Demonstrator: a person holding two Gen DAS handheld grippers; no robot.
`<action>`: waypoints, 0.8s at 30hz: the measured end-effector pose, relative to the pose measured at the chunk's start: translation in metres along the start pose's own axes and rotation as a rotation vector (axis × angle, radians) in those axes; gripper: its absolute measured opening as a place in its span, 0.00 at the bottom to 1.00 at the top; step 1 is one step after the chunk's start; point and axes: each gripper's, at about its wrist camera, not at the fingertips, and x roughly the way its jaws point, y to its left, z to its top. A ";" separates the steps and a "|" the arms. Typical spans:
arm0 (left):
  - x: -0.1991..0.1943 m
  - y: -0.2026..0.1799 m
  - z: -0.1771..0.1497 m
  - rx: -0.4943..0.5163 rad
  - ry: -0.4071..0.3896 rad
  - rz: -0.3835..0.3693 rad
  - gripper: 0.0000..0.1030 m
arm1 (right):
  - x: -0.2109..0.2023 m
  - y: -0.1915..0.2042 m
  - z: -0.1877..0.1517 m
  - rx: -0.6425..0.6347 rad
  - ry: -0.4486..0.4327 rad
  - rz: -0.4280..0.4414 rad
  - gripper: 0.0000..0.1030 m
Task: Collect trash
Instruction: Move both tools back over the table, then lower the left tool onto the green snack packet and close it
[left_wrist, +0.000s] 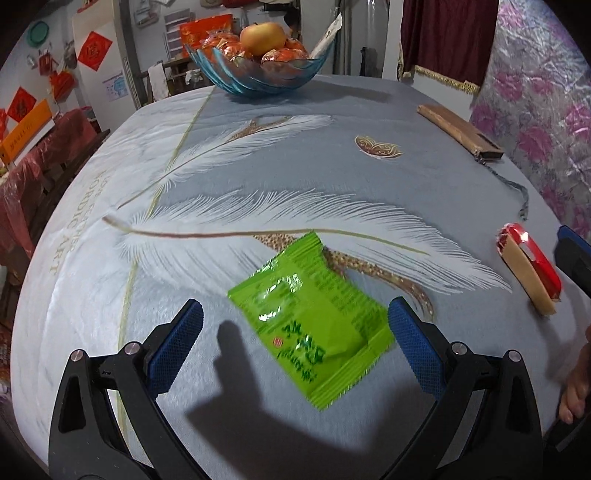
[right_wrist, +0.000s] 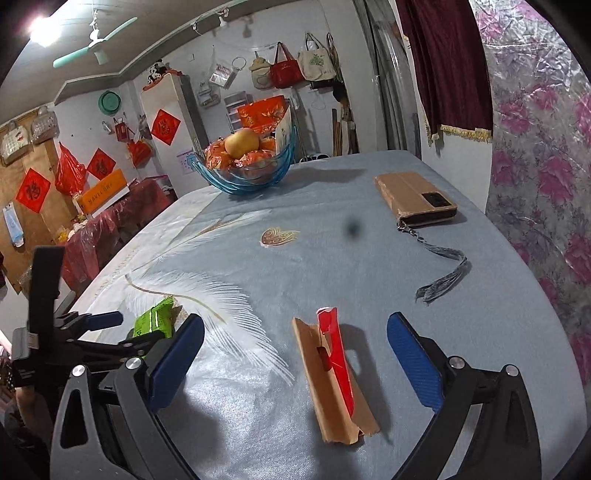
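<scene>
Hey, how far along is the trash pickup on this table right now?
Nothing looks collected yet. The left gripper is open around the green wrapper, and the right gripper is open around the torn red and brown carton; both pieces lie on the table. Left to do: grip each and carry it off. No bin is visible.

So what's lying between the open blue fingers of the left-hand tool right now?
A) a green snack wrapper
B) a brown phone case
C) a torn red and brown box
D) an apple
A: the green snack wrapper lies flat on the tablecloth between the open fingers of the left gripper, not yet pinched.
</scene>
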 end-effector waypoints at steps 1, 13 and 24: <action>0.002 -0.002 0.001 0.006 -0.001 0.006 0.94 | 0.001 0.000 -0.001 0.000 0.002 -0.001 0.95; 0.003 -0.013 0.000 0.064 -0.032 0.060 0.94 | 0.003 0.017 -0.004 -0.091 -0.005 -0.049 0.95; 0.001 -0.008 -0.001 0.045 -0.034 0.036 0.94 | 0.002 0.008 -0.001 -0.046 -0.004 -0.009 0.95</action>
